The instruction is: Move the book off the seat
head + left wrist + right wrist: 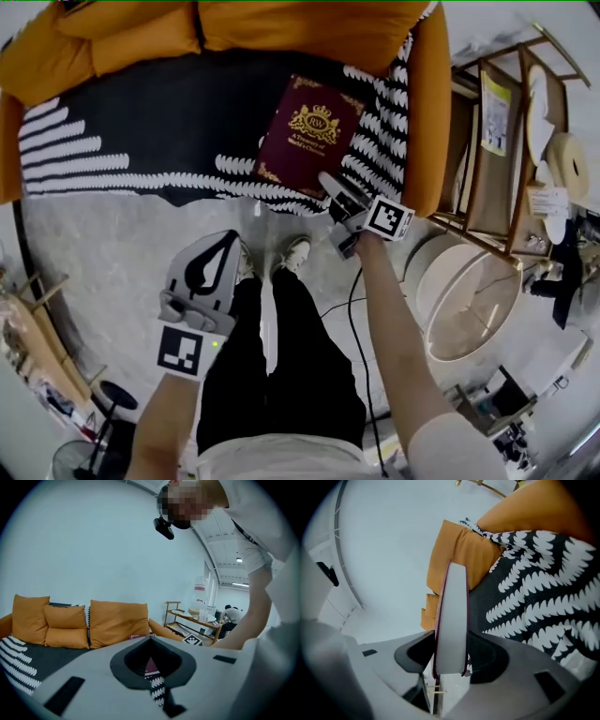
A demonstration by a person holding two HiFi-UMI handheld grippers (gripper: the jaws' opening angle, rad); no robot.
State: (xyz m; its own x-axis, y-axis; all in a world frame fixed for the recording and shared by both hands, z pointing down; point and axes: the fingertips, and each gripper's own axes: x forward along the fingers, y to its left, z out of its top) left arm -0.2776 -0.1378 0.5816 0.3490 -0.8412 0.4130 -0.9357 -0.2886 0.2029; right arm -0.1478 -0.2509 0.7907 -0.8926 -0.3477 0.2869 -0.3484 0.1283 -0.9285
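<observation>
A dark red book [307, 134] with a gold crest is at the right end of the sofa seat [141, 112], over the black and white patterned cover. My right gripper [337, 192] is shut on the book's near edge; in the right gripper view the white page block [451, 616] stands clamped between both jaws. My left gripper [208, 267] hangs above the floor in front of the sofa, apart from the book. Its jaws look closed together with nothing held. Through them in the left gripper view a sliver of the book [151, 666] shows.
Orange back cushions [281, 23] and an orange armrest [427, 112] border the seat. A wooden shelf unit [511, 141] and a round white table [469, 295] stand to the right. The person's legs and shoes [295, 251] are on the grey floor below the sofa's front edge.
</observation>
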